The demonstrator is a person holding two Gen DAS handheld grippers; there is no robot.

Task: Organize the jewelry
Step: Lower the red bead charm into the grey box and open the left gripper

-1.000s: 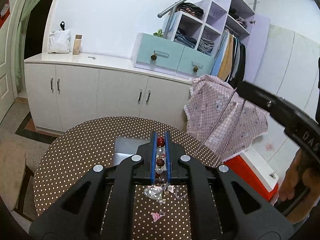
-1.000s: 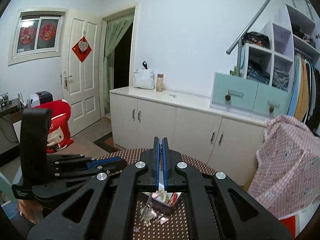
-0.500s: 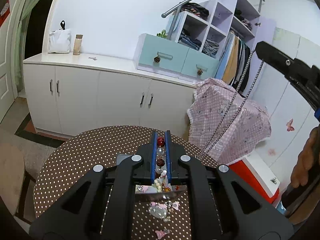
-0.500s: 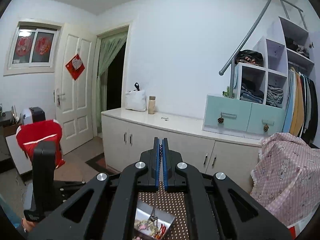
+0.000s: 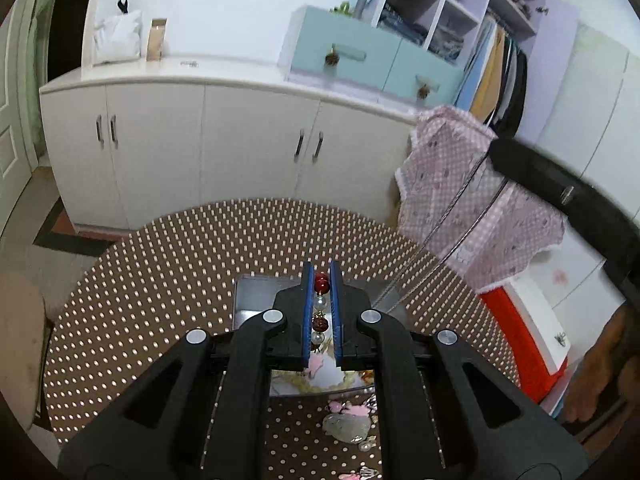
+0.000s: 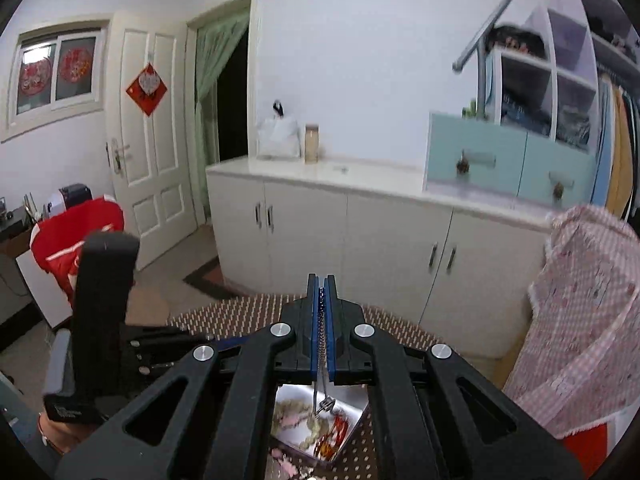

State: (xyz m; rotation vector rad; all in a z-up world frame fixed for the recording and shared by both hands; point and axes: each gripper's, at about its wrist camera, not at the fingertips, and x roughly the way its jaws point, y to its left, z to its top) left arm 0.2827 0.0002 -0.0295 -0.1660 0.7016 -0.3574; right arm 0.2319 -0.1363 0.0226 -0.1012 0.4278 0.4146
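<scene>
My left gripper (image 5: 321,276) is shut on a string of red and pearl beads (image 5: 320,282), held above a metal tray (image 5: 256,292) of mixed jewelry on the dotted round table (image 5: 160,280). My right gripper (image 6: 321,284) is shut on a silver chain (image 6: 321,344) that hangs down over the tray (image 6: 356,420). In the left wrist view the same chain (image 5: 448,216) runs slack from the right gripper's black body (image 5: 560,196) down toward the tray. In the right wrist view the left gripper's body (image 6: 100,312) shows at the left.
Loose trinkets, a pale stone (image 5: 346,426) and pink pieces (image 5: 352,408), lie on the table in front of the tray. White cabinets (image 5: 200,152) stand behind the table. A pink checked cloth (image 5: 460,184) covers something at the right, above a red and white box (image 5: 528,344).
Both grippers have come down toward the table and the tray looks closer. The right gripper rose half a second ago and has sunk again; the chain now hangs slacker.
</scene>
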